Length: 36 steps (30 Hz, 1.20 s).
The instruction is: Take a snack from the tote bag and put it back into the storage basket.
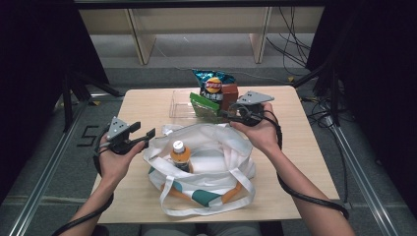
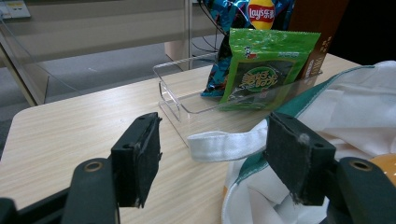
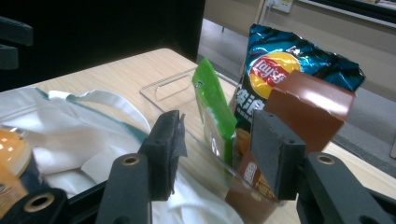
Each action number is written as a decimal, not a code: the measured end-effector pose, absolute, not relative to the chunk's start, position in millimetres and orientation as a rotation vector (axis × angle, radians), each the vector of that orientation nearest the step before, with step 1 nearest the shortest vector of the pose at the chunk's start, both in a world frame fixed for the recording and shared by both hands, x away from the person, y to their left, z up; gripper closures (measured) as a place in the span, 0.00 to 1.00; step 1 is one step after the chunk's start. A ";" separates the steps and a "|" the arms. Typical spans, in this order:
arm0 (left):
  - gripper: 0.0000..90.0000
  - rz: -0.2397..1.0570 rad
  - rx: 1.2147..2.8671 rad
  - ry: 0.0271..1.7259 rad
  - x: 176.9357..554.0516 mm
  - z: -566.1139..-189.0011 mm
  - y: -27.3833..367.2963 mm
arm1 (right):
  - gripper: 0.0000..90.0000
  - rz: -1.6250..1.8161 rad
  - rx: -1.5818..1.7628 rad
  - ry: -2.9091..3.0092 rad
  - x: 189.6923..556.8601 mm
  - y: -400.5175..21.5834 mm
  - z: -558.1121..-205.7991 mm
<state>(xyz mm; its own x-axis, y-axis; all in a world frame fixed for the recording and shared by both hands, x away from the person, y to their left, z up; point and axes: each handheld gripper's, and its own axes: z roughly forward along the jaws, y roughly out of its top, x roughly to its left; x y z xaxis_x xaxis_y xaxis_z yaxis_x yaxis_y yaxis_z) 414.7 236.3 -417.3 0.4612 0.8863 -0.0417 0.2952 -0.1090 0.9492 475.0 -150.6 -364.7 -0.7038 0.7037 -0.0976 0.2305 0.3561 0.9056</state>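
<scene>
The table (image 1: 147, 105) carries everything. The largest thing on it is the white tote (image 1: 206, 162), slumped open in the near middle, and every other place here is given from it. Standing inside the tote is 1 bottle (image 1: 180, 155) with an orange body and a pale cap. Just behind the tote sits a clear tray (image 1: 179, 105), its near wall close to the tote's far rim. In the tray's right part stand 3 packs: a blue chip bag (image 1: 212, 82) farthest back, a brown box (image 1: 229, 94) to its right, and a green pouch (image 1: 204, 104) nearest the tote.

The left gripper (image 1: 147, 133) rests at the tote's left rim, jaws spread wide. In the left gripper view a white strap (image 2: 229, 144) of the tote lies between the pads (image 2: 144, 158) without either one pressing on it, so it holds nothing.

The right gripper (image 1: 227, 114) hangs over the tote's far rim, pointing at the tray. Its jaws stand about half open and empty; in the right gripper view the green pouch (image 3: 215, 112) and the brown box (image 3: 303, 109) line up beyond the gap.

The step in hand looks like packing the tote, with the reach for the next pack under way. The next move probably calls for carrying the right gripper on to the green pouch's top edge, closing on that thin edge, and lifting it clear of the tray wall, while the left steadies the rim.
</scene>
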 end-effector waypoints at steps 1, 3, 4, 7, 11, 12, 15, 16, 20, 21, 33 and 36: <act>0.39 0.697 1.655 1.036 414.4 -417.3 236.3 | 0.59 1.323 0.802 2.132 472.9 -152.3 -365.5; 0.39 0.694 1.654 1.037 414.0 -417.4 235.7 | 0.58 1.325 0.797 2.147 468.4 -157.1 -366.1; 0.39 0.693 1.651 1.035 414.1 -417.8 235.2 | 0.58 1.321 0.784 2.128 467.5 -158.7 -366.5; 0.39 0.693 1.653 1.035 413.4 -417.9 234.8 | 0.58 1.341 0.813 2.113 460.5 -162.0 -370.2; 0.39 0.689 1.655 1.035 413.7 -419.3 235.0 | 0.57 1.349 0.851 2.101 450.2 -169.6 -374.9; 0.39 0.688 1.656 1.039 413.5 -419.7 235.0 | 0.57 1.355 0.844 2.086 449.9 -170.7 -376.5; 0.39 0.691 1.653 1.037 412.4 -419.2 234.9 | 0.56 1.347 0.838 2.089 446.8 -175.4 -379.2; 0.39 0.693 1.654 1.035 412.4 -418.9 235.0 | 0.56 1.357 0.840 2.091 445.8 -176.9 -379.2; 0.39 0.697 1.650 1.037 413.0 -418.4 234.4 | 0.56 1.355 0.884 2.083 441.0 -182.1 -378.8; 0.39 0.698 1.652 1.037 412.7 -418.3 234.3 | 0.56 1.367 0.901 2.066 439.8 -181.8 -379.7; 0.39 0.694 1.649 1.043 414.3 -419.5 235.7 | 0.54 1.373 0.947 2.043 430.6 -197.7 -381.0; 0.39 0.696 1.651 1.043 414.5 -419.6 236.1 | 0.54 1.383 0.942 2.041 427.3 -203.2 -383.9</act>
<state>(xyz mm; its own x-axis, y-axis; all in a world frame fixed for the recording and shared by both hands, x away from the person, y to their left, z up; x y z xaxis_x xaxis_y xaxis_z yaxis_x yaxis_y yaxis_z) 414.5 236.1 -419.6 0.4579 0.8879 -0.0448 0.2996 -0.1066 0.9481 427.3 -203.2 -383.9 -0.6375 0.7702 -0.0218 0.2655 0.2461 0.9322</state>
